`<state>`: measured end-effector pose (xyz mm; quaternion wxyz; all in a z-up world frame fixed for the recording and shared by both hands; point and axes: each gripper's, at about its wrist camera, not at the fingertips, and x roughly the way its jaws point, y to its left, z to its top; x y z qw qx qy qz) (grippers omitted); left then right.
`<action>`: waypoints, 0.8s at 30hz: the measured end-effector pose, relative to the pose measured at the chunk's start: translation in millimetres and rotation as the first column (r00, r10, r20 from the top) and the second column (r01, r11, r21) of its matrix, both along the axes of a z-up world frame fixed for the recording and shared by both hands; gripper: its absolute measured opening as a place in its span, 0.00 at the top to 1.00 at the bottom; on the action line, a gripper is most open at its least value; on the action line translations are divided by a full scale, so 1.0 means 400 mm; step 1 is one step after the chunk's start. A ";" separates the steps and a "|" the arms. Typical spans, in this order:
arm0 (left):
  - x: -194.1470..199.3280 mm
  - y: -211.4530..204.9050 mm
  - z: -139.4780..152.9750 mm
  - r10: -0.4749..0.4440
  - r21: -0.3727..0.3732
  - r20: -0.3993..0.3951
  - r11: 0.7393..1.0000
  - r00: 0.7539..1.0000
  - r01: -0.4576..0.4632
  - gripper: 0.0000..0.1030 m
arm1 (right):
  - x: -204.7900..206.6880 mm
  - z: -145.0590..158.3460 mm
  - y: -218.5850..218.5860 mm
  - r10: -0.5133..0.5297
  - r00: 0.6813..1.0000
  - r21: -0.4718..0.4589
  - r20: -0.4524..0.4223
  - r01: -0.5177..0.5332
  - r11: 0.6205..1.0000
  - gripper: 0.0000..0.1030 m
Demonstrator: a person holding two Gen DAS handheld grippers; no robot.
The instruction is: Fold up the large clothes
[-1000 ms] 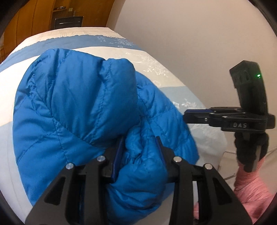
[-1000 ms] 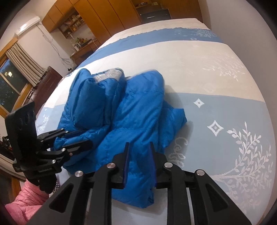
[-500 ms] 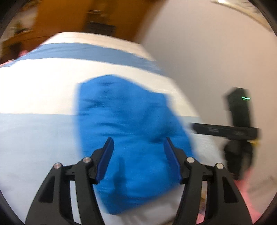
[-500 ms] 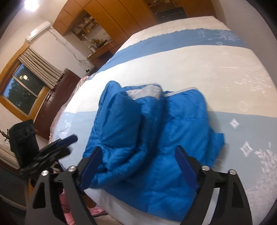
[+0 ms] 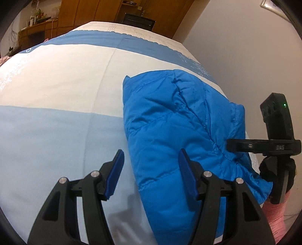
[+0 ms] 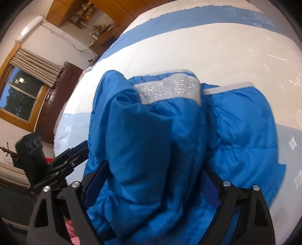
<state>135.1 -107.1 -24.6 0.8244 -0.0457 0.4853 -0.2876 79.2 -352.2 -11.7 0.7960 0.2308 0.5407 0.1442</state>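
A bright blue puffer jacket (image 5: 169, 132) lies folded in a bundle at the near edge of the bed; the right wrist view shows its silver sequinned band (image 6: 169, 88). My left gripper (image 5: 151, 173) is open and empty, straddling the jacket's left edge just above the cover. My right gripper (image 6: 151, 181) is open wide, with the jacket's bulk (image 6: 151, 150) bulging between its blue pads. The right gripper also shows in the left wrist view (image 5: 264, 145) at the jacket's right side. The left gripper shows in the right wrist view (image 6: 75, 150), left of the jacket.
The bed cover (image 5: 56, 122) has white and blue bands and stretches far behind and left of the jacket. A plain wall (image 5: 245, 47) runs along the bed's right side. Wooden cupboards (image 5: 113, 9) and a window (image 6: 20, 98) lie beyond.
Both grippers have opened and let go of the jacket. The left gripper has drawn back and shifted left. The right gripper has moved in around the jacket's bulk.
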 end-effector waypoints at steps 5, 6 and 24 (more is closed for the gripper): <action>0.009 0.012 0.006 0.012 -0.029 -0.037 1.000 0.999 -0.013 0.43 | -0.001 0.024 0.007 0.045 0.997 0.069 0.067 -0.050 0.996 0.76; 0.009 0.012 0.007 0.015 -0.035 -0.044 0.999 0.999 -0.017 0.44 | -0.008 0.037 0.009 0.053 0.995 0.063 0.085 -0.059 0.996 0.80; -0.080 -0.167 0.099 -0.153 -0.062 0.026 0.986 0.988 0.155 0.45 | -0.246 0.204 -0.195 -0.069 0.956 0.030 0.286 0.063 0.998 0.86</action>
